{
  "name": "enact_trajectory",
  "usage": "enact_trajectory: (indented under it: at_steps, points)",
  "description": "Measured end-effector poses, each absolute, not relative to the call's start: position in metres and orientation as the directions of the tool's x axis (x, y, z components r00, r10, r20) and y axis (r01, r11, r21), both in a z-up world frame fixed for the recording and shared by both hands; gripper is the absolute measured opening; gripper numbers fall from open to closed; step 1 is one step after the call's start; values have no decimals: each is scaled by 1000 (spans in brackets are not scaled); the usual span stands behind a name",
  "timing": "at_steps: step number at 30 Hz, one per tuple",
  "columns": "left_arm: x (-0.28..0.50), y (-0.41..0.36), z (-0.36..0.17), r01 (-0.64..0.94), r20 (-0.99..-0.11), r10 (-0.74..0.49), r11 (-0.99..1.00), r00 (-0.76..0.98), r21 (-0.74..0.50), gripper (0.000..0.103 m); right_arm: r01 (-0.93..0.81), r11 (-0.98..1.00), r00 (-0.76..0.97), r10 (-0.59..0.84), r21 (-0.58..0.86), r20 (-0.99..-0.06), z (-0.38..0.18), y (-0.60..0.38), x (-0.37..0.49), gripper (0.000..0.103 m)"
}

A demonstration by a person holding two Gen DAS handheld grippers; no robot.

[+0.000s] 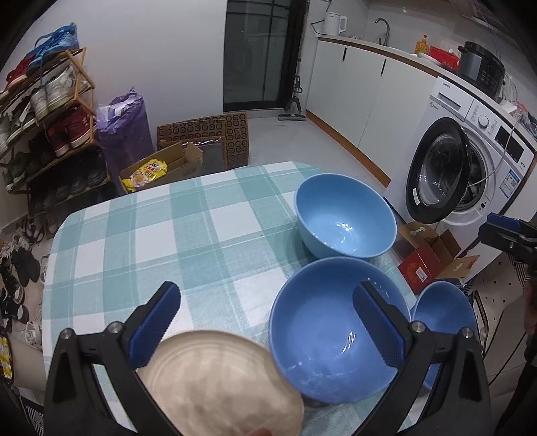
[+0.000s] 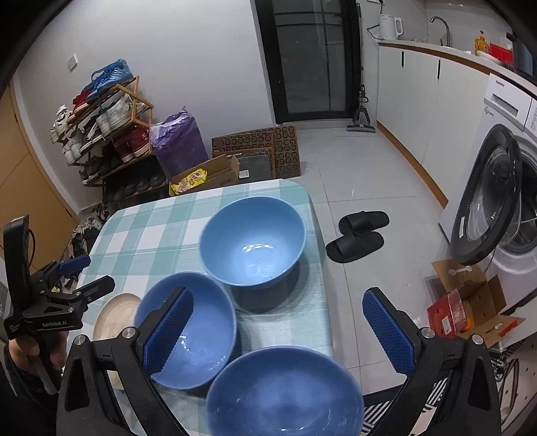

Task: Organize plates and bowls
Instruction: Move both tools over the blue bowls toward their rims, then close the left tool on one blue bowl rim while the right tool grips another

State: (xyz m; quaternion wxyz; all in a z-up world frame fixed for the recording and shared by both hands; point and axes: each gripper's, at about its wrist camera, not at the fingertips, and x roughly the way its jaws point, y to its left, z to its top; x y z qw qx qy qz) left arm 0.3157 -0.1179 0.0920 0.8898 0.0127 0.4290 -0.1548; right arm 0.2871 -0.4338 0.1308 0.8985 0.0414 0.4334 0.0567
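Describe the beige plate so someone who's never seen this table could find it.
Start at the checked tablecloth with three blue bowls. The beige plate lies at the near edge, left of the middle bowl. It is the only flat, non-blue dish.

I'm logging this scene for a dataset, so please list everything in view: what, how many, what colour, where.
bowls: three, blue, right part of table, empty
plate: one, beige, near left edge
tablecloth: one, teal-white check, covering table
washing machine: one, white, right, door open
slippers: one pair, black, floor
shoe rack: one, wooden, far left
kettle: one, white, counter
left hand-held gripper: open, above plate and bowl
right hand-held gripper: open, above bowls
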Motion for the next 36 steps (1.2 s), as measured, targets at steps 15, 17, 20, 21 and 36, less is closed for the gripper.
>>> enact_trajectory:
  at_steps: [15,17,20,21,36]
  points:
    - [377,-166,70,313,-793,-243,947,559,-69,103,-51,988,555,148,144,-818,83,-450,347,102]
    - [382,-171,65,318,-799,-233,946,555,-55,103,-47,988,545,149,148,-825,77,-450,357,102]
    - [391,-179,56,325,-811,-228,944,539,-49,103,-43,987,536,153,154,-830,68,-452,370,102]
    - [393,-181,53,329,-814,-229,943,534,-49,103,-41,986,533,157,160,-831,64,-453,375,102]
    - [424,-195,25,311,-844,-220,948,489,-67,103,-33,986,476,157,161,-865,21,-453,414,93]
